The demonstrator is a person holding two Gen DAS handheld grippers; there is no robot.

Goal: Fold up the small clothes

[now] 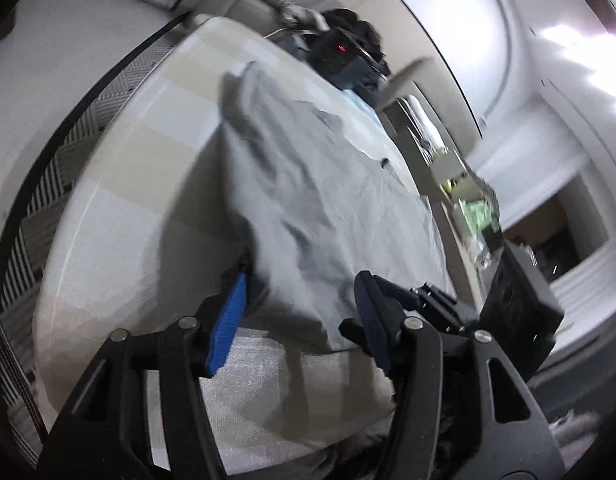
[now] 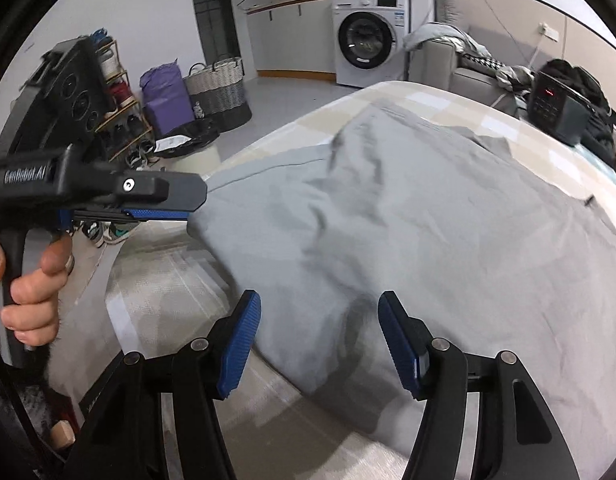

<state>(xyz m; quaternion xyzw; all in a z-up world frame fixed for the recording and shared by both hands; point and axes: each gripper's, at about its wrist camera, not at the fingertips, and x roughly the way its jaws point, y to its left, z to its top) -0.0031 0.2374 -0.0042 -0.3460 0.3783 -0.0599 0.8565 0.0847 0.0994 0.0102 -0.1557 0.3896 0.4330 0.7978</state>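
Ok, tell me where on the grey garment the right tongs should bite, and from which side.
Take the grey garment at its near folded corner, coming from the near edge of the bed. There the cloth lies doubled with a raised edge that the open right tongs already straddle. Further in it lies flat and wrinkled, with no edge to pinch.

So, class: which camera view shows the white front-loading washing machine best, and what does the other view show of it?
The right wrist view. The white front-loading washing machine stands upright there at the top, beside the kitchen counter, with its round dark door clear. The left wrist view is tilted and blurred, aimed across the grey garment, and shows no washing machine.
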